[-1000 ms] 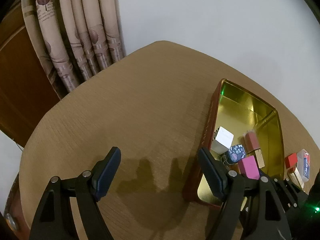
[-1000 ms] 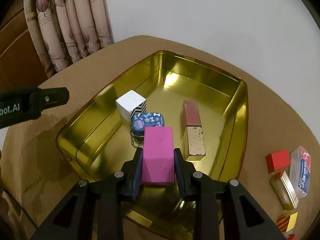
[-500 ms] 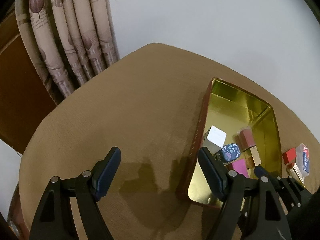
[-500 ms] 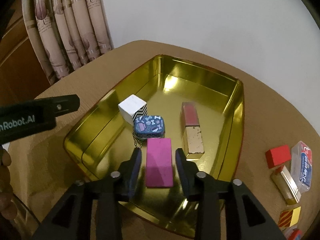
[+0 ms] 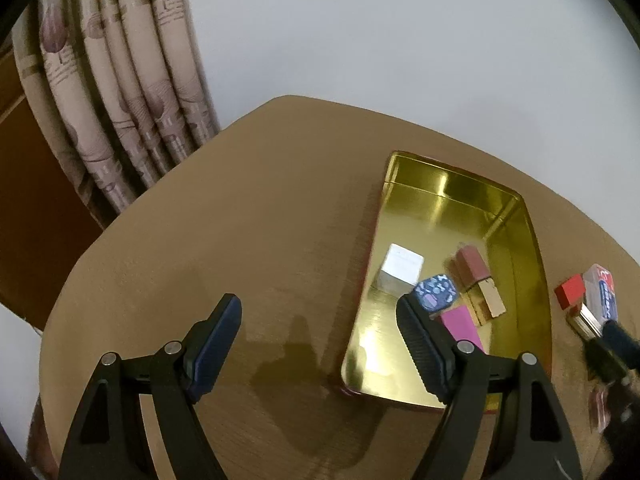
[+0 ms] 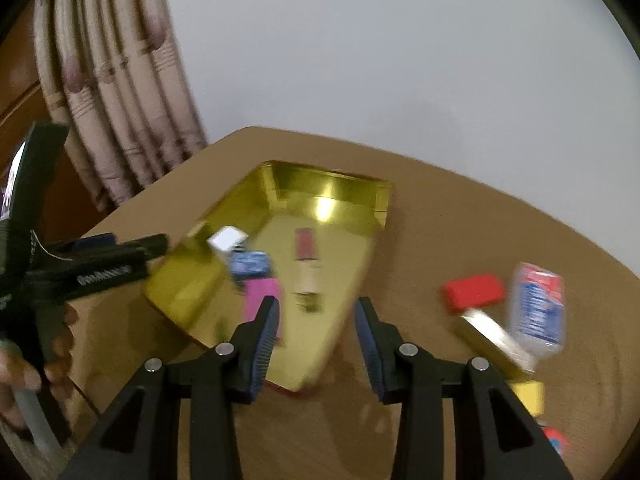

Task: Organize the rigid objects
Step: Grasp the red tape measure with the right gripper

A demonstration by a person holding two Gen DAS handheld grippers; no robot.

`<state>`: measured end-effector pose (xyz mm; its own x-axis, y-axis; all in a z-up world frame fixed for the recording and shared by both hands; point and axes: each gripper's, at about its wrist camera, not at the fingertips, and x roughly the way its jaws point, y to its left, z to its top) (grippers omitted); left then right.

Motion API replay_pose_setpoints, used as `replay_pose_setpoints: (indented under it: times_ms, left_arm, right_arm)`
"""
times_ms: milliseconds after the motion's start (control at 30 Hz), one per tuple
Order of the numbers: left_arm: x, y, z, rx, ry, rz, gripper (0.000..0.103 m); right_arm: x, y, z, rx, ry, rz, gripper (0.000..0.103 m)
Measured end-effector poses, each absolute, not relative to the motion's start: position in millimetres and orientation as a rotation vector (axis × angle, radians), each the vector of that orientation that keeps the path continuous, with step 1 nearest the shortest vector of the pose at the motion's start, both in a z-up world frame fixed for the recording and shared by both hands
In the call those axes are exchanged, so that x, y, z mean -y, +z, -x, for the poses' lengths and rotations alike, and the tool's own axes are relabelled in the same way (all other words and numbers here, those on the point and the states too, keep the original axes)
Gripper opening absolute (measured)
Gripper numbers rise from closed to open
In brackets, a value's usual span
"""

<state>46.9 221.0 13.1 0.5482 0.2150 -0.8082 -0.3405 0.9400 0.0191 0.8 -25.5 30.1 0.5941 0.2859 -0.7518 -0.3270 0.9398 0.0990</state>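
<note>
Gold-lined rectangular metal tin sits on the round tan wooden table, and four pieces already lie on its floor: a white cube at the left, a small blue patterned tin with a chain just near of it, a flat pink rectangular block nearest of all, and a long pink-and-gold bar lying lengthwise to their right. Right gripper has just been opening; its jaws now stand apart with nothing between them, hanging above the tin's near right corner, with the pink block resting free in the tin. Left gripper spread wide and empty over bare table left of the tin. Left to sort, on the table right of the tin: a red block, a clear plastic box with a blue-and-red label, a gold bar and a yellow block near the edge; view blurred there, maybe more. Judged roughly half done.
</note>
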Motion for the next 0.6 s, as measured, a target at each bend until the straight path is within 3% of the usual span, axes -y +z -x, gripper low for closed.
replay_pose_setpoints:
  times_ms: [333, 467, 600]
  left_arm:
    - [-175.9, 13.3, -40.7, -0.925, 0.203, 0.038, 0.080]
    - [-150.0, 10.5, -38.1, -0.918, 0.150, -0.037, 0.080]
    - [-126.8, 8.9, -30.7, -0.926, 0.082, -0.040, 0.081]
  right_arm:
    - [144.4, 12.3, 26.9, -0.907, 0.107, 0.033, 0.041]
    - [167.6, -1.6, 42.6, -0.940, 0.057, -0.002, 0.052]
    - [175.3, -7.9, 52.1, -0.949, 0.029, -0.003, 0.052]
